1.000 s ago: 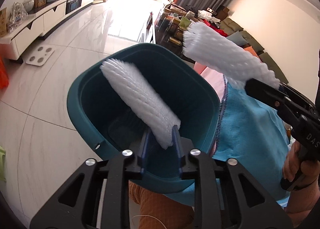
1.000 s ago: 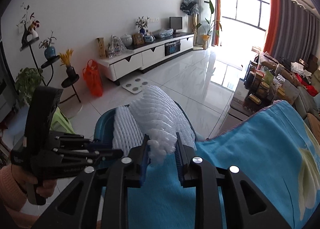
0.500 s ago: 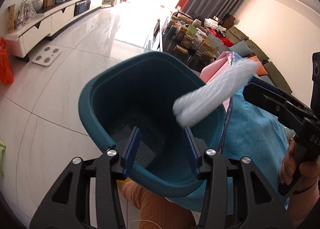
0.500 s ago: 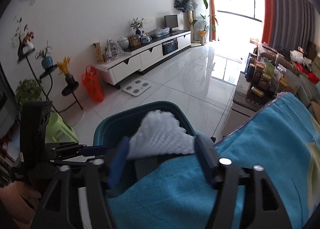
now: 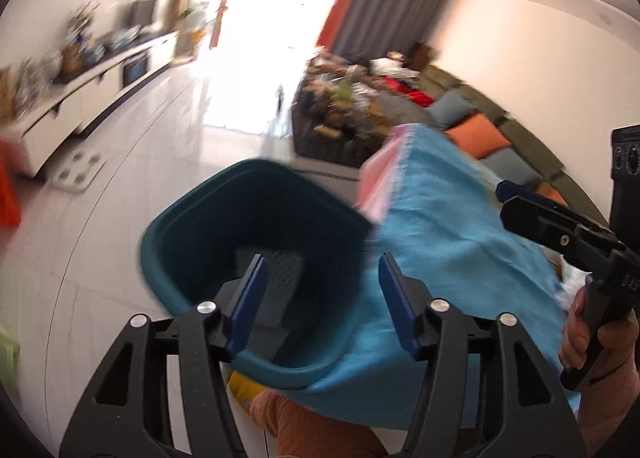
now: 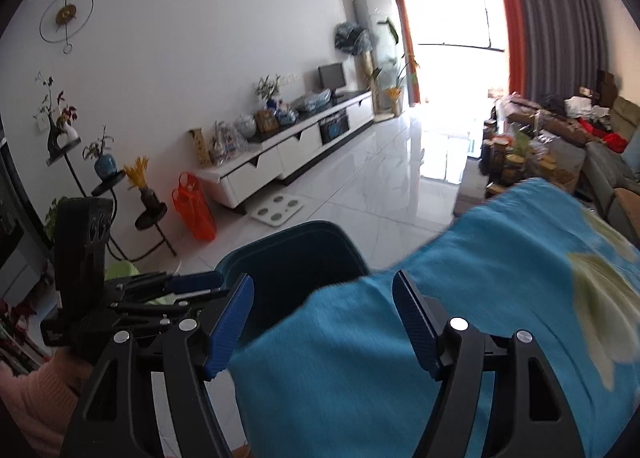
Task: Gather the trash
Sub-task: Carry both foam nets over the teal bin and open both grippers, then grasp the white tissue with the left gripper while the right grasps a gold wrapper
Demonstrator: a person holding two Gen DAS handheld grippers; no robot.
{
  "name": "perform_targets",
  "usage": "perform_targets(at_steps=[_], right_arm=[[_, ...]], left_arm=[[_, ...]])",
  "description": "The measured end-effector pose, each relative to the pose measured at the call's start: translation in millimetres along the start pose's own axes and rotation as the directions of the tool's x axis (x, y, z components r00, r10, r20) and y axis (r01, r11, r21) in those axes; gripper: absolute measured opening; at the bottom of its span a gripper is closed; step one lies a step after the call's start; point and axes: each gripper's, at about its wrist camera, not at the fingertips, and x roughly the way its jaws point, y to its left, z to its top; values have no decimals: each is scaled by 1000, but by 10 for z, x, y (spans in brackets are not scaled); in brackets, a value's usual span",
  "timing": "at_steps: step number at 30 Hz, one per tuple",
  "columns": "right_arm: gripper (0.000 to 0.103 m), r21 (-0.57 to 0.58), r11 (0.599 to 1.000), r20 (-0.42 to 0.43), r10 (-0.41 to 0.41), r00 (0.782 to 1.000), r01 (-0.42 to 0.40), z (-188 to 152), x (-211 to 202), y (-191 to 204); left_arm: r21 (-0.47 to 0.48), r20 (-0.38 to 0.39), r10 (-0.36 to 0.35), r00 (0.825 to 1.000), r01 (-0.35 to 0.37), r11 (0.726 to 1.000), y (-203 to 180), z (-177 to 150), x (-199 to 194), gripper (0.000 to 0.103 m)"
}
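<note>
A teal bin (image 5: 200, 242) stands on the floor against the edge of a blue cloth (image 5: 460, 242). A pale netted shape (image 5: 280, 264) lies on its floor, too blurred to make out. My left gripper (image 5: 322, 258) hangs over the bin's near rim, its jaws opening with nothing between them. In the right wrist view my right gripper (image 6: 323, 278) is open and empty, over the cloth (image 6: 460, 298) and the bin's right rim (image 6: 296, 250). The left gripper (image 6: 192, 284) shows at the left of this view, and the right gripper (image 5: 532, 213) at the right of the left wrist view.
A white TV cabinet (image 6: 288, 157) lines the left wall, with an orange bag (image 6: 196, 209) and a white floor scale (image 6: 276, 211) in front of it. A cluttered low table (image 6: 520, 161) and a sofa (image 5: 492, 137) stand to the right. A knee (image 5: 312, 422) is below the bin.
Both grippers held white foam nets over the bin a second ago. Both have opened, the nets have dropped in, and both hands have drawn back and up.
</note>
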Motion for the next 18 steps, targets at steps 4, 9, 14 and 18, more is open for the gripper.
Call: perform_targets(at_steps=[4, 9, 14, 18], right_arm=[[69, 48, 997, 51, -59, 997, 57, -244, -541, -204], [69, 156, 971, 87, -198, 976, 183, -546, -1142, -545], [69, 251, 912, 111, -359, 927, 323, -809, -1688, -848], [69, 327, 847, 114, -476, 872, 420, -1070, -2108, -1046]], left_arm=[[118, 0, -141, 990, 140, 983, -541, -50, -51, 62], [236, -61, -309, 949, 314, 920, -1245, -179, -7, 64], [326, -148, -415, 898, 441, 836, -1910, -381, 115, 65], [383, -198, -456, 868, 497, 779, -2397, -473, 269, 65]])
